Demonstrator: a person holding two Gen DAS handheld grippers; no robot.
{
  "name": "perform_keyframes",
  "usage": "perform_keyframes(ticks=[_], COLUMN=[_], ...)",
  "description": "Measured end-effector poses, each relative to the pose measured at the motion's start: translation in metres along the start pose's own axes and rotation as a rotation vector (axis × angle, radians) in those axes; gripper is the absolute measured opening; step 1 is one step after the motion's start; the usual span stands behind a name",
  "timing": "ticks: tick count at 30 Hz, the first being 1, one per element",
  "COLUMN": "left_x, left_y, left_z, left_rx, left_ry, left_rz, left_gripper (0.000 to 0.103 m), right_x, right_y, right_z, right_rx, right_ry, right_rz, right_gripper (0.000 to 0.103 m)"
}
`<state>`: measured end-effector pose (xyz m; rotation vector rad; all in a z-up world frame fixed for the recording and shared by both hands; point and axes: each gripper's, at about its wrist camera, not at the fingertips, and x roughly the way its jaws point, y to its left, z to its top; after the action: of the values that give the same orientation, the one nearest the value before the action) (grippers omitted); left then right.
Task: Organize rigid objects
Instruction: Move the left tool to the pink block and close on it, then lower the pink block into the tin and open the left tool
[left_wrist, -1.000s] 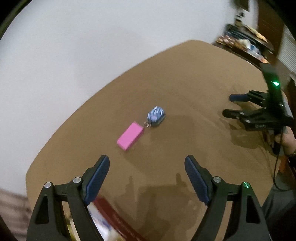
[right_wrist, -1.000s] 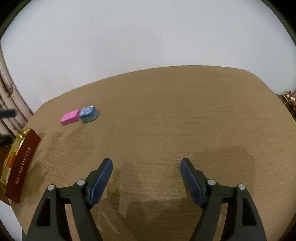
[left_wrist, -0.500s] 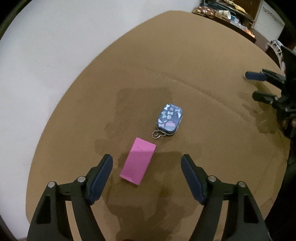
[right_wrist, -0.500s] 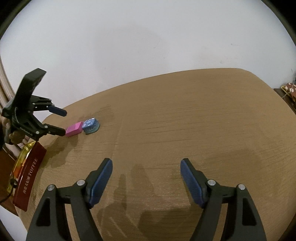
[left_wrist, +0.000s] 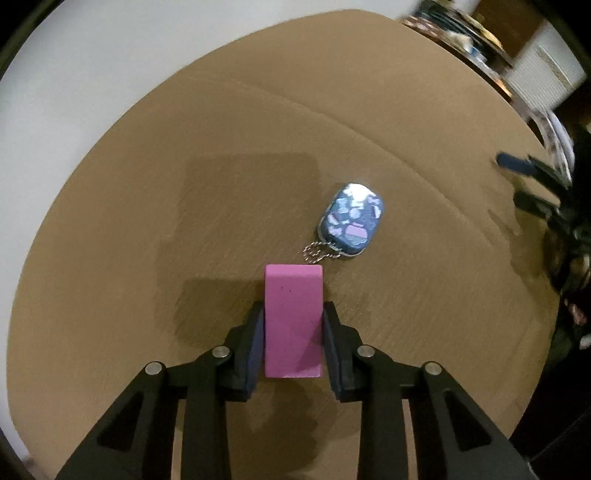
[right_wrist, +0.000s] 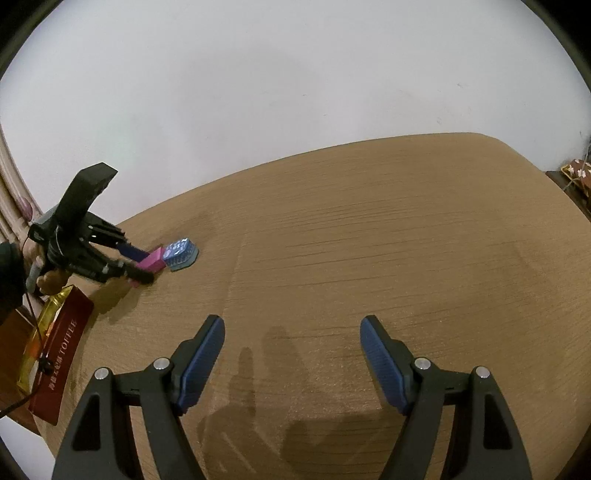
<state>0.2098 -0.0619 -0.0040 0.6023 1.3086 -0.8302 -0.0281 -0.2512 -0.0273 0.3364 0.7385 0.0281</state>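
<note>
Two grippers are in play: your left gripper (left_wrist: 293, 332) has its pads closed against both long sides of the pink block (left_wrist: 293, 317) on the table (left_wrist: 110, 240), so you are at the grasp. Your right gripper (right_wrist: 291, 354) hangs wide open, empty. Next, lift straight up, clear of the keychain tin (left_wrist: 351, 218) just beyond.

Dim warm light; soft shadows on the table (left_wrist: 110, 258) (fisheye-bent edges), right rim motion-blurred.
</note>
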Motion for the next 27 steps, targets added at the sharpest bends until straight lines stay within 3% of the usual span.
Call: perform_keyframes(ticks=[4,6,8,11,15,19,23,27], left_x=[-0.007,-0.024,-0.051,-0.086,-0.125,-0.147,-0.157,-0.148], left_y=[-0.027,-0.05,-0.071,-0.1,-0.123,-0.119,-0.099,-0.094], left_z=[-0.017,-0.03,-0.051,-0.092,-0.168,-0.245,-0.304,-0.317], left_rx=[-0.063,-0.14,-0.282,-0.495,-0.644,-0.805,-0.949,-0.989], left_ry=[-0.015,-0.067,-0.138,-0.204,-0.227,-0.189,-0.18,-0.188], left_rz=[0.09,0.14,0.161,0.106,0.092,0.176,0.185,0.175], left_gripper=[0.026,0.026,0.026,0.026,0.027,0.026,0.026,0.026], right_x=[0.0,0.0,-0.001,-0.001,0.0,0.0,0.002,0.005], right_y=[-0.002,-0.002,-0.002,-0.002,-0.002,-0.002,-0.001,0.0], right_z=[0.0,0.0,0.0,0.0,0.0,0.001,0.001,0.002], right_rx=[0.012,0.013,0.013,0.014,0.013,0.012,0.013,0.01], right_ry=[0.002,0.002,0.002,0.002,0.003,0.006,0.012,0.024], right_rz=[-0.001,0.0,0.001,0.0,0.0,-0.005,-0.014,-0.018], right_gripper=[0.078,0.078,0.078,0.078,0.078,0.078,0.078,0.078])
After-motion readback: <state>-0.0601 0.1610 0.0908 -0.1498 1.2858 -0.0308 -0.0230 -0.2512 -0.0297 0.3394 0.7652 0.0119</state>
